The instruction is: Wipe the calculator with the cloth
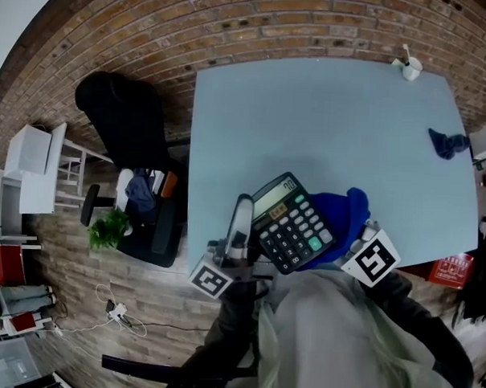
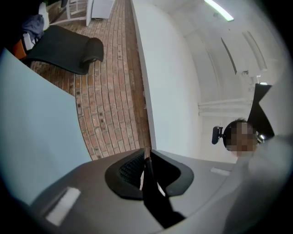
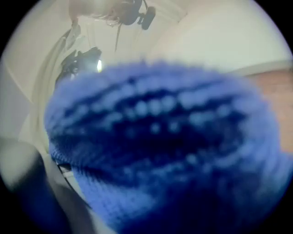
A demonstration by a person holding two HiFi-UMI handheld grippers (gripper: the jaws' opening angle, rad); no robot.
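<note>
A black calculator (image 1: 292,224) with a grey display is held up above the near edge of the light blue table (image 1: 310,120), its keys facing me. My left gripper (image 1: 246,217) is shut on its left edge. In the left gripper view that edge shows as a thin dark strip (image 2: 147,183) between the black pads (image 2: 130,168). A blue cloth (image 1: 348,220) sits behind and to the right of the calculator, touching it. My right gripper (image 1: 352,240) is shut on this cloth. The cloth (image 3: 165,146) fills the right gripper view and hides the jaws.
A second, dark blue cloth (image 1: 448,143) lies at the table's right edge. A white cup (image 1: 411,69) stands at the far right corner. Left of the table are a black chair (image 1: 122,119) and a small green plant (image 1: 106,227) on the brick floor.
</note>
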